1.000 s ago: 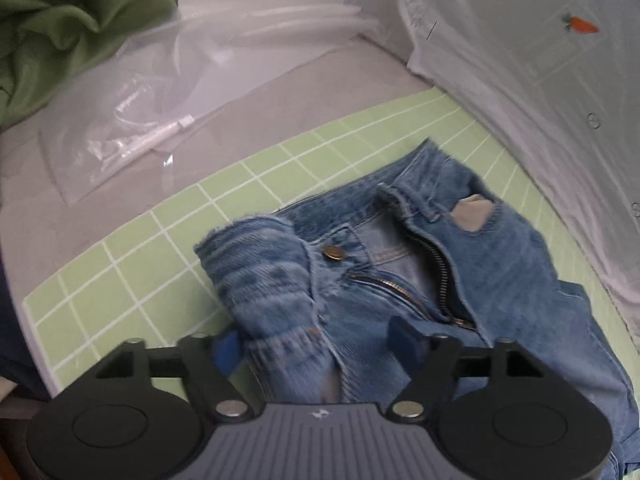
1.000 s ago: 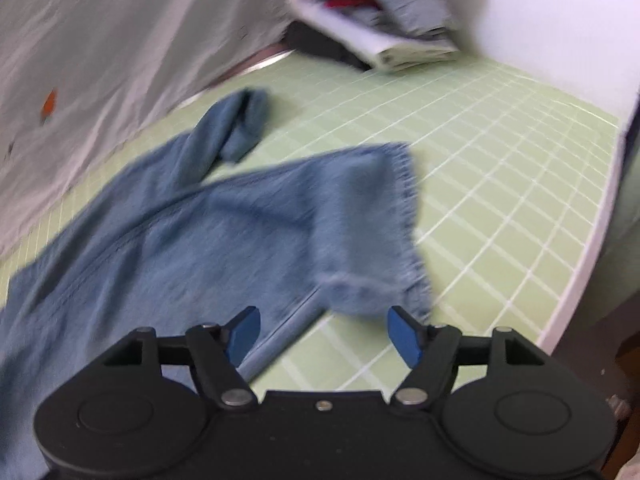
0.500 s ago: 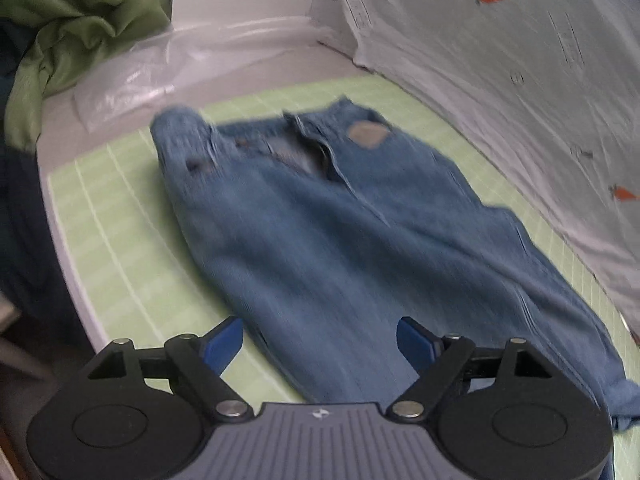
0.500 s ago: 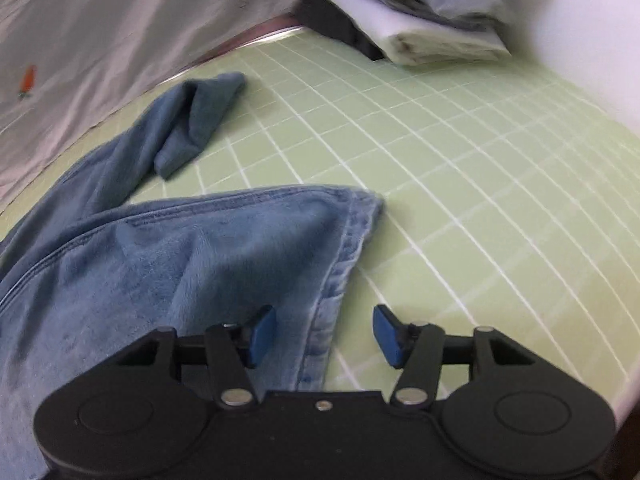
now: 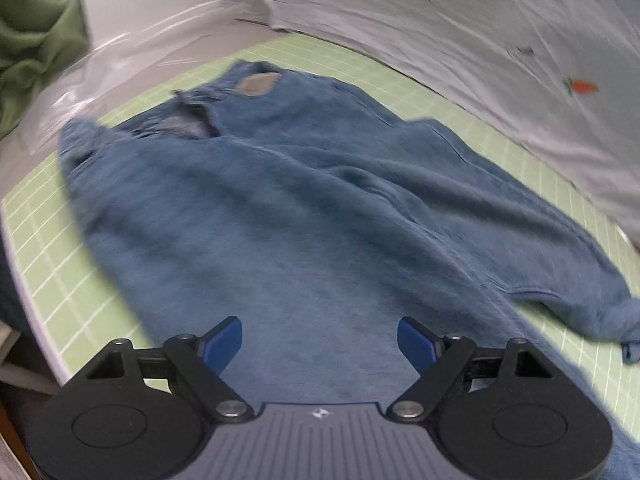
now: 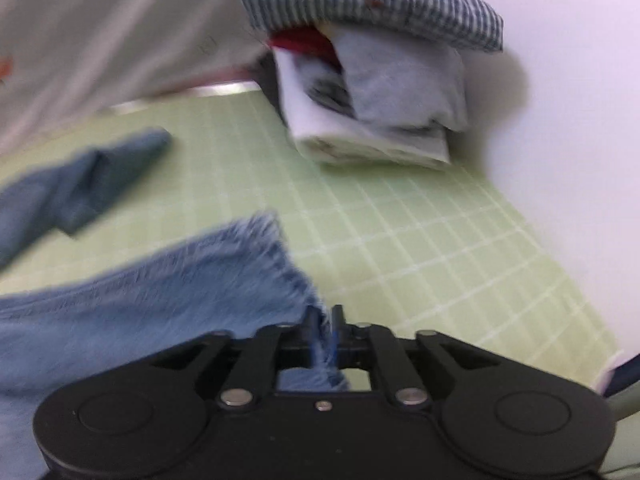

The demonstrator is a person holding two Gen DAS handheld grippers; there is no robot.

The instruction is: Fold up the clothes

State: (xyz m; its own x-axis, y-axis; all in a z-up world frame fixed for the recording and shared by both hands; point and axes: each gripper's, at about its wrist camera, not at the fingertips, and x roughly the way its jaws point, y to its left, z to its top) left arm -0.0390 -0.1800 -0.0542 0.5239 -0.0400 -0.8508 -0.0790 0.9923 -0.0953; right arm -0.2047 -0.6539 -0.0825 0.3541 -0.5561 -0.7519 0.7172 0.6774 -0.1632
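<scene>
Right gripper [image 6: 325, 334] pinches jeans [image 6: 160, 292] hem.

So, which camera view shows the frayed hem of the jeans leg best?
The right wrist view. There the frayed hem lies just ahead of the right gripper, whose jaws are shut on its corner. The left wrist view shows the jeans' waist and legs spread on the green mat, not this fringe.

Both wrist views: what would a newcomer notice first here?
The blue jeans sprawl across the green grid mat, waistband at the far end. The right gripper is shut on the frayed hem of one leg, while the left gripper hangs open above the denim. A stack of folded clothes sits at the mat's far edge.
</scene>
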